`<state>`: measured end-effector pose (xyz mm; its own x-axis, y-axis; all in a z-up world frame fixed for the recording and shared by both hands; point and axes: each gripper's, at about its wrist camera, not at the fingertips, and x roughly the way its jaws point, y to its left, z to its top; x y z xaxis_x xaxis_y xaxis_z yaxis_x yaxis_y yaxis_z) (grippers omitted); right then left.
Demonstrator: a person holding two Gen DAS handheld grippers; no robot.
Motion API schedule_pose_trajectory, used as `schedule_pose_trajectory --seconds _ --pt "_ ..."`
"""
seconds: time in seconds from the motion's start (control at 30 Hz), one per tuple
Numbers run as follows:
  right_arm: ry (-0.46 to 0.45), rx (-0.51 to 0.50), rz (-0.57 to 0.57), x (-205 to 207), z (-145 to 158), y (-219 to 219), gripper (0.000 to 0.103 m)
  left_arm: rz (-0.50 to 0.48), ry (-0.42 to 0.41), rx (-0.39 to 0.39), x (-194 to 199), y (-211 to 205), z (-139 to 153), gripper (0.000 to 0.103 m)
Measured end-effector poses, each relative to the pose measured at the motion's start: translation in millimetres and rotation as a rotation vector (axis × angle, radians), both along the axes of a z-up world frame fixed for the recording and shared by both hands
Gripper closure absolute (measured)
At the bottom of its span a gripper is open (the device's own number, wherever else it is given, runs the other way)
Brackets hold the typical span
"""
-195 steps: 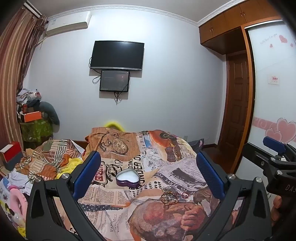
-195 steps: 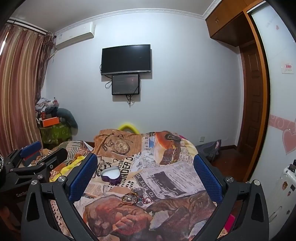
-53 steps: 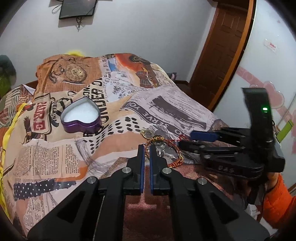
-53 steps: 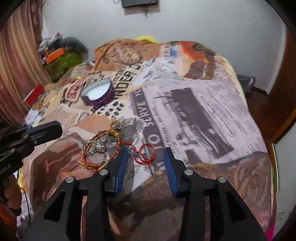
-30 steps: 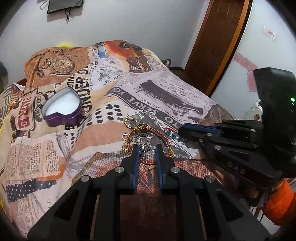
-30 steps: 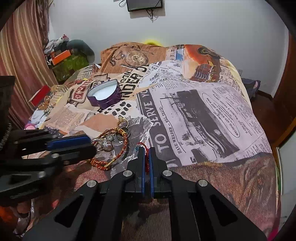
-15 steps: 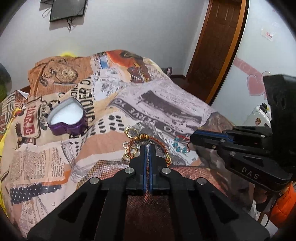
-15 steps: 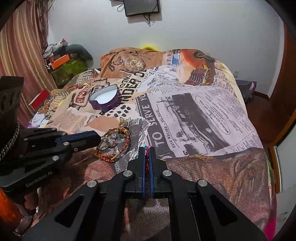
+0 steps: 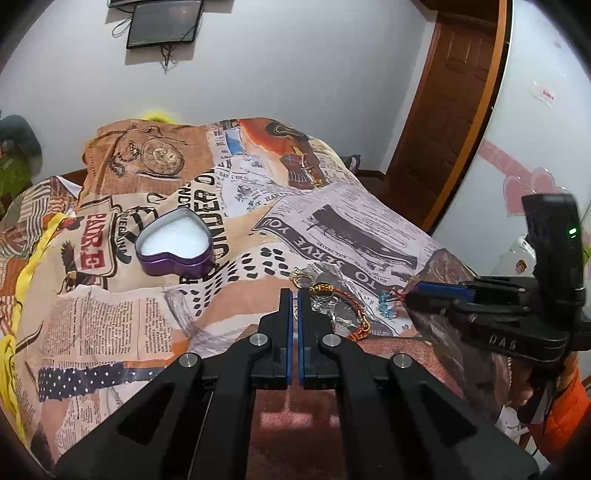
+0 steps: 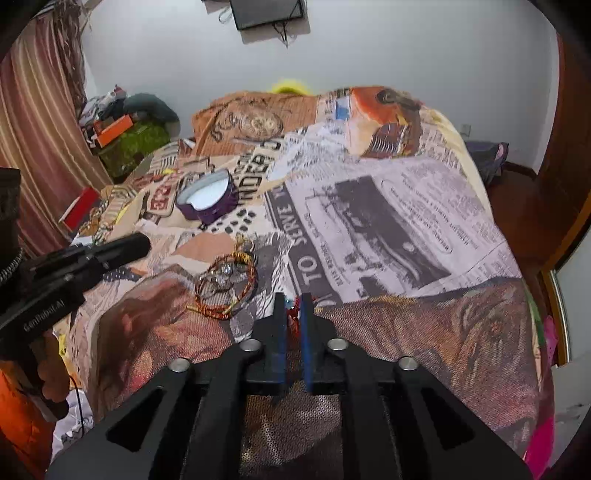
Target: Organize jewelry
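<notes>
A purple heart-shaped tin (image 9: 173, 251), open with a white inside, sits on the bed; it also shows in the right wrist view (image 10: 208, 199). A pile of jewelry with a red-gold braided bracelet (image 9: 345, 306) lies on the bedspread; the same bracelet (image 10: 225, 282) shows in the right wrist view. My left gripper (image 9: 294, 295) is shut and empty just left of the pile. My right gripper (image 10: 293, 301) is shut on a thin red bracelet (image 10: 291, 314), whose blue beads (image 9: 386, 301) show in the left wrist view. The right gripper (image 9: 424, 290) sits right of the pile.
The bed (image 9: 332, 221) carries a newspaper-print cover. A wooden door (image 9: 450, 110) stands at the right. Clutter and a green bag (image 10: 136, 144) lie by the curtain at the left. A screen (image 9: 162, 22) hangs on the far wall.
My left gripper closed, opened slightly, closed again, and now has moved left off the bracelet pile, empty. My right gripper closed on the red bracelet and still holds it.
</notes>
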<state>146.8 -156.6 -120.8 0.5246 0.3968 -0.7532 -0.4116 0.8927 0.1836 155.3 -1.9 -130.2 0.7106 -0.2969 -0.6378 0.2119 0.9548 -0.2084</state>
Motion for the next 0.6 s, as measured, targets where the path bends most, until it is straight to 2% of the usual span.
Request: schedule_pose_trajectory --seconds 0.03,0.1,0.23,0.43,0.6 --pt "0.014 -0.005 -0.001 2 -3 1 0.071 0.000 0.002 -0.007 -1 2 0 0.103" --pt "0.015 -0.023 -0.014 3 -8 3 0.062 -0.017 0.012 -0.021 -1 1 -1 0.103" --pt "0.022 -0.067 0.001 5 -16 10 0.062 -0.053 0.032 -0.002 0 -8 -5 0.102" --pt "-0.019 -0.151 0.044 10 -19 22 0.062 -0.098 0.073 0.006 6 -24 -14 0.099" --pt "-0.023 -0.160 0.083 17 -22 24 0.062 -0.120 0.093 0.019 8 -34 -21 0.095"
